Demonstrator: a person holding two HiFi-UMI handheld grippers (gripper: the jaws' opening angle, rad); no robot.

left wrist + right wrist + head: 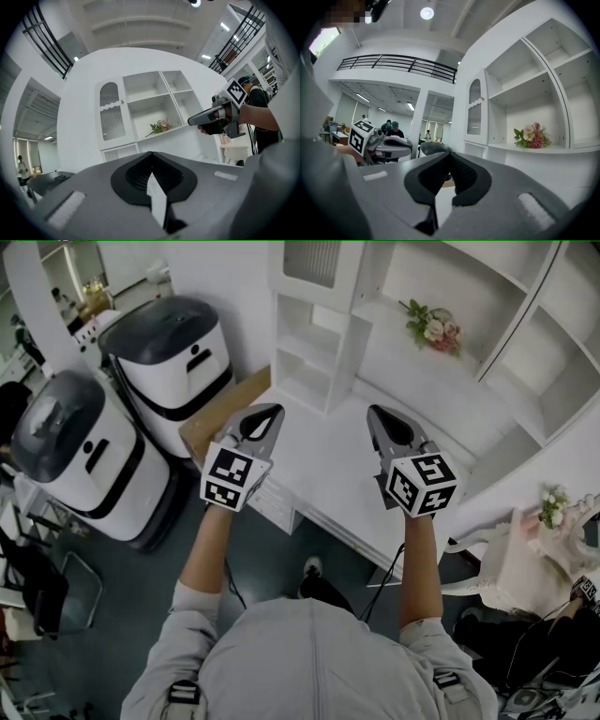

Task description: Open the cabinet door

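— Left tool (pixel 271 412) and right tool (pixel 374 413), how do they stand?
— Both have their jaws pressed together with nothing in either. They sit side by side at mid-frame in the head view, above the white counter (pixel 328 474).
— And the door (pixel 314 263)?
— At the top of the frame, beyond both tips, untouched. It's the arched ribbed-glass panel at the left end of the shelves (pixel 305 357), and it looks shut.
— Anything farther?
— Flowers (pixel 431 326) on a shelf at upper right, well apart from the door.
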